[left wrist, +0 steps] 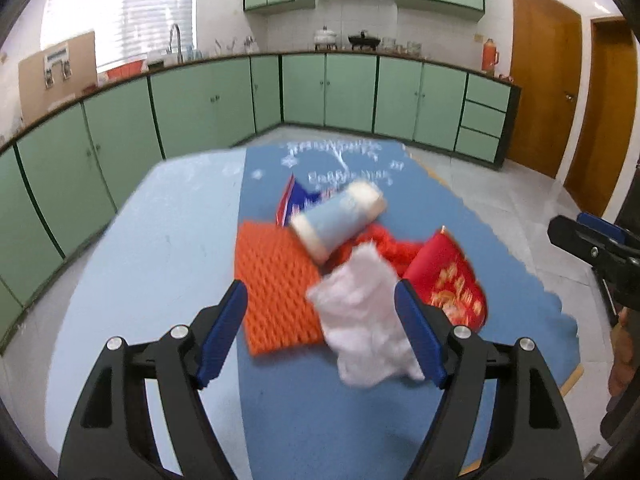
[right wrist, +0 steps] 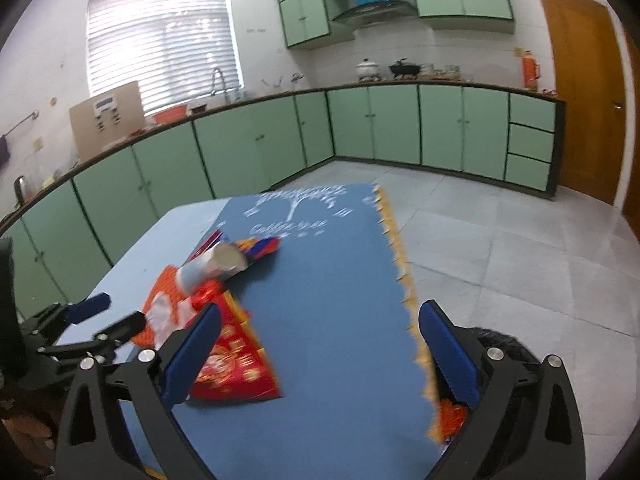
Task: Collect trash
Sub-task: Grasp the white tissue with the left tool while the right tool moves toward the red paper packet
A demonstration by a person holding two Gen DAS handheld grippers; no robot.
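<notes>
Blue-clothed table in a kitchen of green cabinets, trash piled on it.

Crumpled white tissue lies at 12 o'clock between the wide-open, empty left gripper fingers, beside orange foam netting, a paper cup and a red packet. The right gripper is spread wide, holding nothing, above bare cloth.
</notes>
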